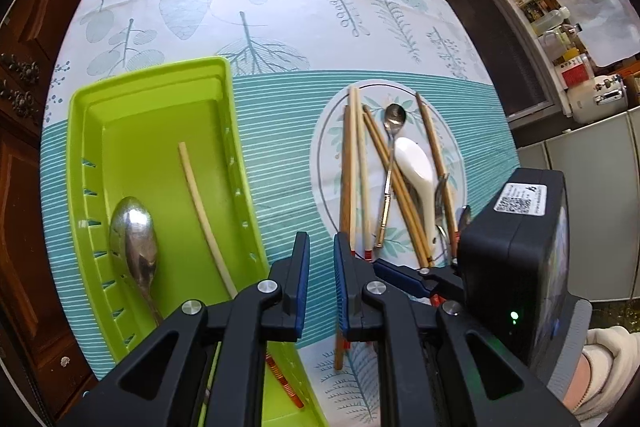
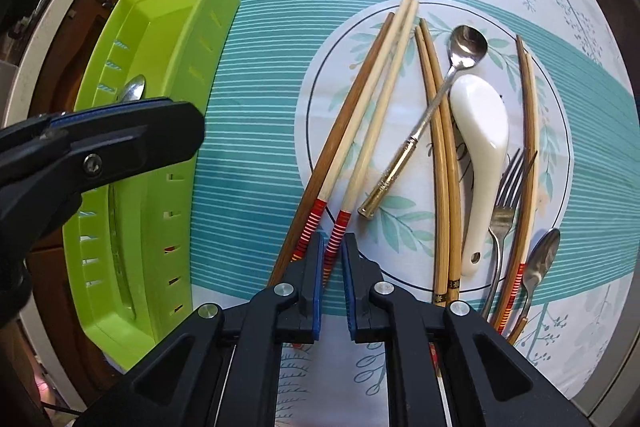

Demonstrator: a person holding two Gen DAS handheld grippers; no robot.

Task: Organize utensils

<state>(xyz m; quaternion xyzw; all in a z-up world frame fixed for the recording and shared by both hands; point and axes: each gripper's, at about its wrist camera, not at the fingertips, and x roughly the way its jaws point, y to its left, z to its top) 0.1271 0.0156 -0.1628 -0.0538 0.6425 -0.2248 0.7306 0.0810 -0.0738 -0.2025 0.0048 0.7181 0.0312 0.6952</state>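
Observation:
A green tray [image 1: 80,155] on the left holds a large steel spoon [image 1: 134,247] and one pale chopstick [image 1: 202,215]. My left gripper [image 1: 322,259] is open and empty above the table between the tray and the plate. A round plate [image 2: 320,99] carries several chopsticks, a small gold-handled spoon [image 2: 436,99], a white ceramic spoon [image 2: 480,147], a fork [image 2: 504,211] and another steel spoon [image 2: 540,263]. My right gripper [image 2: 333,255] is open, its jaws either side of the red-banded end of a pale chopstick [image 2: 376,127]. The tray also shows in the right wrist view [image 2: 160,27].
The table has a leaf-patterned cloth [image 1: 280,7]. Dark wooden cabinets [image 1: 24,107] stand to the left and behind. A shelf with jars and bottles [image 1: 560,27] runs along the right. The left gripper's body [image 2: 100,143] reaches in over the tray.

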